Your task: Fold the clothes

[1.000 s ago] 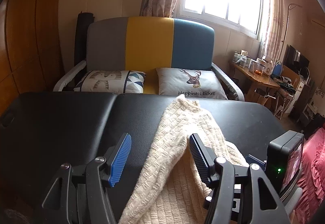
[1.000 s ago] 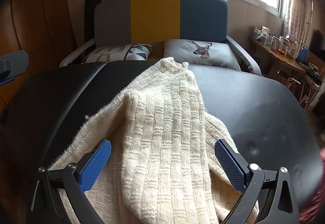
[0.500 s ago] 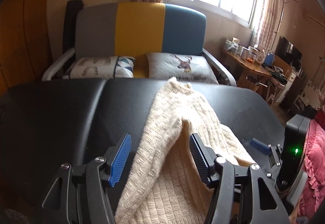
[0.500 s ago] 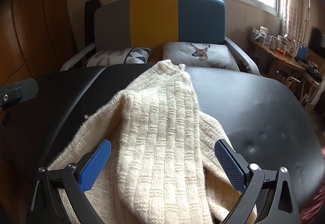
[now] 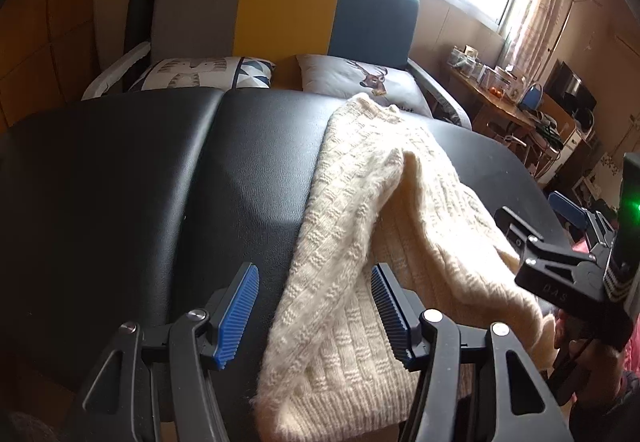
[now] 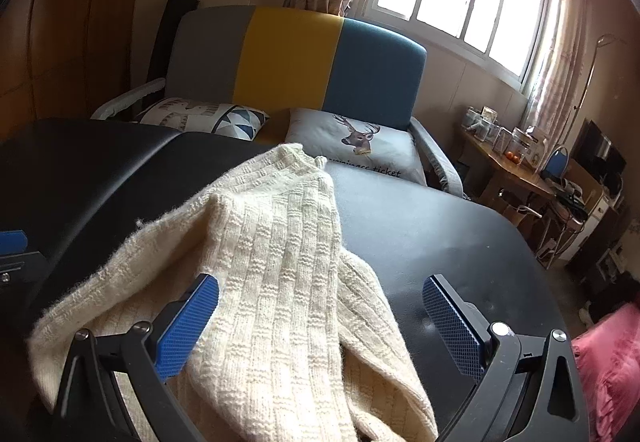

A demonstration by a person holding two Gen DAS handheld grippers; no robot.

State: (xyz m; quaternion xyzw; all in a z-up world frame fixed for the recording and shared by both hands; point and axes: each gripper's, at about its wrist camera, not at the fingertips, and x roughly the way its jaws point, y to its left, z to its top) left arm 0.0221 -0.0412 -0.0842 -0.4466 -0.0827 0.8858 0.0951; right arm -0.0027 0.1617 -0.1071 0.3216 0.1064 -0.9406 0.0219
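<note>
A cream knitted sweater lies loosely folded lengthwise on a black padded table, stretching from the near edge toward the far edge. My left gripper is open, its blue pads on either side of the sweater's near left fold. My right gripper stands open and wide over the sweater's near end; cloth lies between and under its fingers. From the left wrist view the right gripper's body shows at the right edge, beside the sweater. Neither gripper holds cloth.
Behind the table stands a grey, yellow and blue sofa with two cushions. A cluttered wooden desk is at the right under the window. Pink fabric lies at the lower right.
Both cameras have shifted and tilted, so the sweater now sits more to the right in the left wrist view. Both grippers stay open and the sweater's folds look the same.
</note>
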